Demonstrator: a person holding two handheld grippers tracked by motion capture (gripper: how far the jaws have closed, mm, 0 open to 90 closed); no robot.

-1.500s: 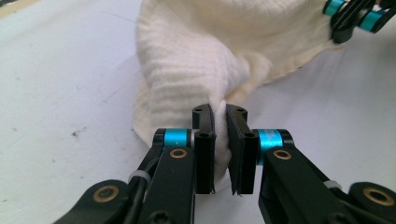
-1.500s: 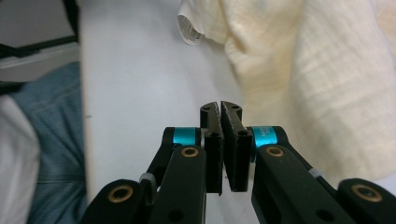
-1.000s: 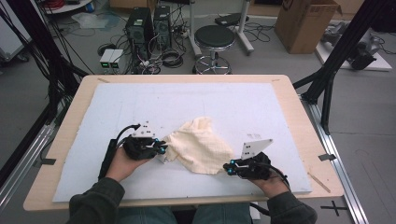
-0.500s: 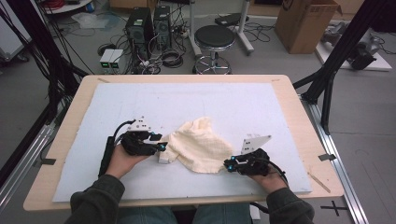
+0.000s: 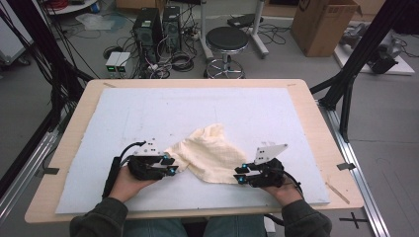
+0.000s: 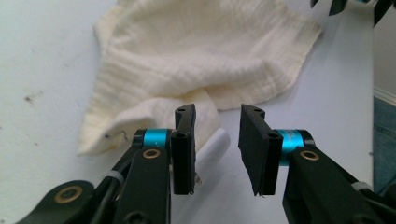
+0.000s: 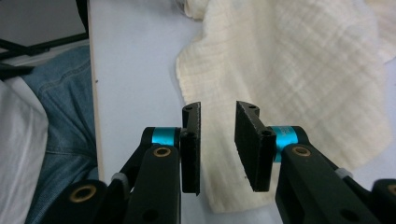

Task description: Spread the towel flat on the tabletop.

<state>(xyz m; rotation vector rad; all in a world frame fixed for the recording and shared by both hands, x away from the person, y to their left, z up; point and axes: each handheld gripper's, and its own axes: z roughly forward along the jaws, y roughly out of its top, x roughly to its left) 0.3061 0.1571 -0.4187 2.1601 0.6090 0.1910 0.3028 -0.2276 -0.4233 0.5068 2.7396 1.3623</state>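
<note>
High view first: the crumpled cream-coloured waffle-weave cloth [image 5: 210, 155] sits on the pale blue-white foam mat covering the tabletop [image 5: 197, 111], right between the two sets of jaws. The left gripper [image 5: 170, 165] is at the cloth's left corner and the right gripper [image 5: 240, 175] is at its near-right edge. The cloth is lumpy and roughly triangular. Its long axis runs across from one pair of jaws to the other, and a peak pokes away from the person, toward the far side of the tabletop. I'd say this is early days: nothing is flattened or folded yet and neither corner is actually grabbed.

Left gripper view: the jaws are spread with a clear gap, and a rolled corner of the cloth [image 6: 205, 70] lies just ahead of the left-hand jaw, tucked partly behind it. Nothing's pinched. The rest of the fabric fans out beyond the tips.

Right gripper view: the jaws are spread here too, hovering over the cloth's edge [image 7: 289, 70]. Fabric shows between and beyond the tips but isn't clamped. The person's jeans show off to the left, past the tabletop edge. What's left, I reckon: close on both ends, then pull it out
</note>
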